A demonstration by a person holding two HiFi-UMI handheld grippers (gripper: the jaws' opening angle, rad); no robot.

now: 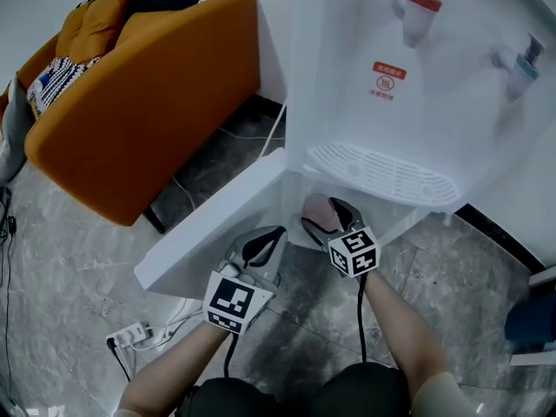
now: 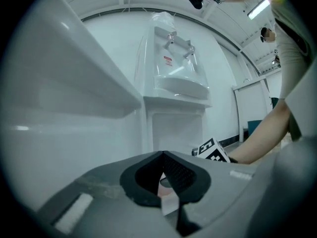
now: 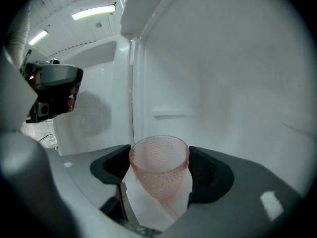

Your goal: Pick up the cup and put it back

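A pink, dimpled glass cup (image 3: 159, 165) sits between the pads of my right gripper (image 3: 159, 168), and both pads press on its rim. In the head view the cup (image 1: 318, 210) and right gripper (image 1: 327, 217) are at the mouth of the white dispenser's lower compartment (image 1: 291, 200), below the drip tray (image 1: 382, 174). Whether the cup's base rests on the compartment floor I cannot tell. My left gripper (image 1: 274, 233) hangs just left of it with its fingertips together and nothing held. The left gripper view shows my left gripper (image 2: 162, 155) pointing toward the right gripper's marker cube (image 2: 213, 150).
The compartment's white door (image 1: 208, 228) stands swung open to the left. Red (image 1: 417, 7) and blue (image 1: 524, 63) taps sit on the dispenser front. An orange sofa (image 1: 148, 102) fills the upper left. A power strip (image 1: 130, 335) and cables lie on the grey stone floor.
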